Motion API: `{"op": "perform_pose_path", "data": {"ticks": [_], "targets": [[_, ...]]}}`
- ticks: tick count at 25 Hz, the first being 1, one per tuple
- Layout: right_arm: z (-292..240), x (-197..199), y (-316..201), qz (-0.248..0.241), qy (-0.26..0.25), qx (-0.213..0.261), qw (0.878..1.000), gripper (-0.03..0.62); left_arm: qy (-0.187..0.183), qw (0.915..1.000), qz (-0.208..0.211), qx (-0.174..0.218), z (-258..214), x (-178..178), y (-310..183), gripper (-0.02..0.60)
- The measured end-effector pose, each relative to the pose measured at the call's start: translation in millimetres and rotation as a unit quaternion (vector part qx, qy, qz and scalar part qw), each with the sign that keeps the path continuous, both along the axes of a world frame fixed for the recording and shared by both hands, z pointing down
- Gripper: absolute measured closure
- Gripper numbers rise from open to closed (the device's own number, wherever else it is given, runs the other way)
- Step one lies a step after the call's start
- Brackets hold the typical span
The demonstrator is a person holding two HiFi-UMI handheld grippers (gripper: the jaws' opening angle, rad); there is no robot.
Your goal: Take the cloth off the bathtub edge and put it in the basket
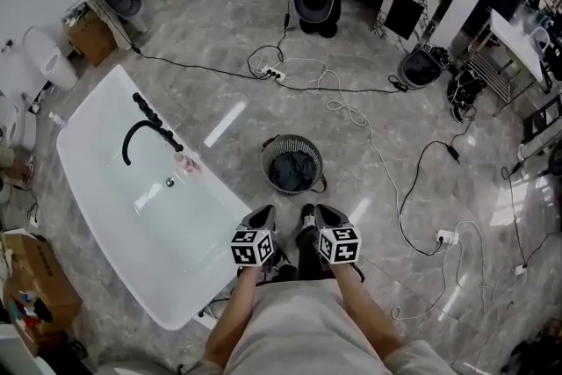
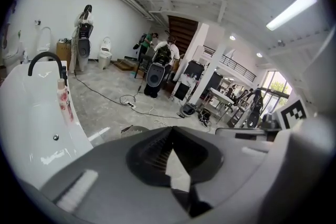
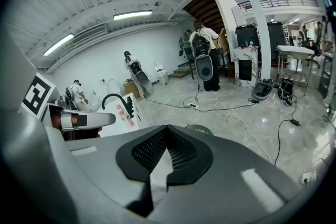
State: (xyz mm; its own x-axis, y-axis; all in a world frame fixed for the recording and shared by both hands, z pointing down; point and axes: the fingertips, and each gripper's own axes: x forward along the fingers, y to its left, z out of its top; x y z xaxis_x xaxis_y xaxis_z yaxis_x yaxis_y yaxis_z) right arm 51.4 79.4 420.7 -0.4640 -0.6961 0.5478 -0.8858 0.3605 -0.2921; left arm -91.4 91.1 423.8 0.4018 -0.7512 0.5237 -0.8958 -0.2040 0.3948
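Left gripper view: the left gripper is pressing its jaws together tip to tip, with nothing showing between them. The right gripper is doing the same, its ribbed pads meeting on empty air. Both are hanging low and close to the person's body, side by side and pointing forward over the floor.

Item: cloth. A dark, crumpled mass is lying inside the round basket, which is standing on the floor just ahead of the two grippers and beside the bathtub. No cloth is showing on the tub's edge. Only a pink bottle and a black faucet are sitting there.

Condition, as judged: the task is looking complete, or close to it.

Handling, as judged: the cloth is reading as soft, light and limp, so it would be draping and trailing when lifted rather than holding shape. It is not fragile and unlikely to be slipping from ribbed pads.

Best hold: a raised fold near the top of the heap, pinched through several layers and clear of the basket wall.
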Motion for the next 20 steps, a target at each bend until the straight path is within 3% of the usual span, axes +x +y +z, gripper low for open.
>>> {"op": "perform_pose_path", "data": {"ticks": [12, 20], "targets": [[-3.6, -0.3, 4.1, -0.018, 0.016, 0.011, 1.0, 0.594, 0.029, 0.999, 0.033, 0.014, -3.0, 30.6, -3.7, 0.525], [2.4, 1.3, 2.9, -0.022, 0.03, 0.004, 0.999, 0.594, 0.035, 0.9989, 0.016, 0.027, -3.6, 30.0, -8.9, 0.525]]}}
